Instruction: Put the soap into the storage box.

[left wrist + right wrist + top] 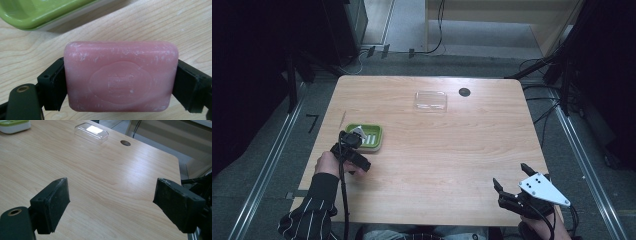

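A pink bar of soap [121, 76] with an oval stamp on its face sits clamped between the two black jaws of my left gripper [121, 85], just above the wood. Close behind it is the green soap dish [45, 12]. From above, the left gripper [353, 142] hovers at the near edge of that green dish [373, 135] on the table's left side. My right gripper [511, 181] rests near the front right corner, jaws spread wide with nothing between its pads [53, 202].
A clear plastic lid [430, 101] lies at the back middle of the wooden table [452, 150], beside a dark cable hole [464, 92]. The lid [91, 133] and the hole [125, 143] lie far ahead of the right gripper. Cables run on the floor beyond.
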